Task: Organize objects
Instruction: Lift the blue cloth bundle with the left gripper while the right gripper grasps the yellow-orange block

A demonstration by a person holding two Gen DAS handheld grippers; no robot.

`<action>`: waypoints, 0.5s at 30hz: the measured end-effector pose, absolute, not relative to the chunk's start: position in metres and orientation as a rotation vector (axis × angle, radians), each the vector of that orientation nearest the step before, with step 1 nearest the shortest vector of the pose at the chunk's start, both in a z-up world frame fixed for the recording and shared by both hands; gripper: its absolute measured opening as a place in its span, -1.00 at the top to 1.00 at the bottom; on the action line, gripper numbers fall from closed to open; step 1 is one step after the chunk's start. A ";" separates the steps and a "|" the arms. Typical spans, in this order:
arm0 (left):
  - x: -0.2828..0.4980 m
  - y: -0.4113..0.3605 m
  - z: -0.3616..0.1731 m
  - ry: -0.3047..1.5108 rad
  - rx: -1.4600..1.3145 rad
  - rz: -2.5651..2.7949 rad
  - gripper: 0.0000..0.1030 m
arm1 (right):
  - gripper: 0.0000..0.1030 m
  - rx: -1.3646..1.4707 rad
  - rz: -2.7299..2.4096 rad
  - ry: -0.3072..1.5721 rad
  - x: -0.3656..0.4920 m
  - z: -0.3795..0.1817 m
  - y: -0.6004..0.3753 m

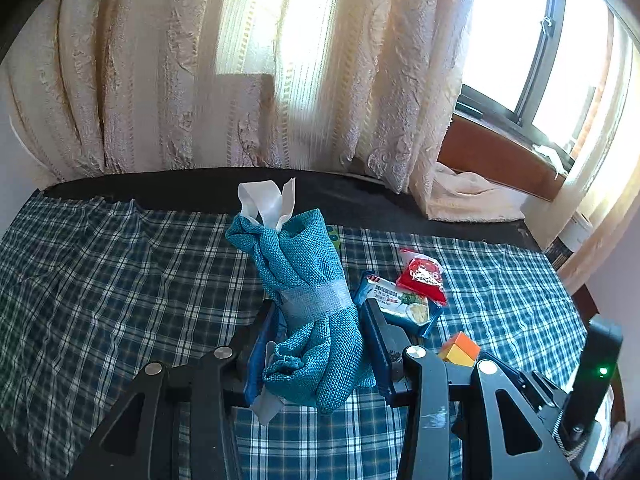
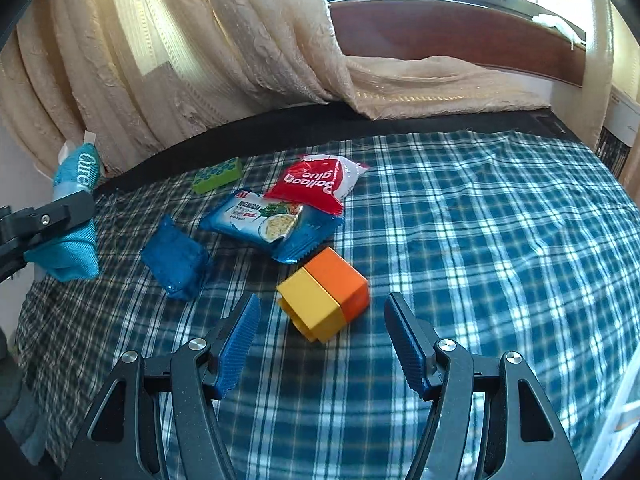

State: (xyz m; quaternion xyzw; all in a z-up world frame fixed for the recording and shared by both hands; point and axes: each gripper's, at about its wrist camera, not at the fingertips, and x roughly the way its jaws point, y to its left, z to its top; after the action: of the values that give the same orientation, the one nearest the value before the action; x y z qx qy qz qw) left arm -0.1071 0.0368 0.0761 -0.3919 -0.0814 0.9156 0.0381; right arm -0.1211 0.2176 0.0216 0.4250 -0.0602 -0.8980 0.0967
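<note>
My left gripper (image 1: 318,340) is shut on a rolled teal cloth (image 1: 308,280) bound with a pale strap, lifted above the plaid cloth; the same roll (image 2: 76,200) shows at the left edge of the right wrist view. My right gripper (image 2: 324,332) stands open just in front of a yellow-and-orange block (image 2: 326,294), which lies between and slightly beyond its blue pads without touching them. Behind the block lie a blue cracker packet (image 2: 264,220), a red "Balloon glue" packet (image 2: 316,184), a small blue foil packet (image 2: 176,258) and a green sponge (image 2: 218,176).
A blue plaid cloth (image 2: 480,220) covers the table; a black edge (image 2: 280,128) runs along its far side. Cream curtains (image 1: 240,60) hang behind, spilling onto the back of the table. A wooden window sill (image 2: 440,32) lies at the back right.
</note>
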 end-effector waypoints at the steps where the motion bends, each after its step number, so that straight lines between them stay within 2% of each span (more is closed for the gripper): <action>1: -0.107 0.036 0.076 -0.252 -1.206 2.808 0.12 | -0.28 1.259 -2.659 -0.173 -0.123 0.021 0.216; 11: -0.107 0.041 0.072 -0.233 -1.217 2.799 0.12 | -0.24 1.280 -2.677 -0.140 -0.133 0.012 0.212; 15: -0.106 0.043 0.072 -0.222 -1.218 2.800 0.12 | -0.04 1.273 -2.674 -0.117 -0.133 0.012 0.209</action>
State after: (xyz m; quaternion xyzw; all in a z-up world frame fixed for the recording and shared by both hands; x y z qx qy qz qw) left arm -0.1056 0.0429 0.0718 -0.3977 -0.0724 0.9138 0.0401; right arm -0.1331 0.2092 0.0119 0.4279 -0.0392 -0.8986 0.0886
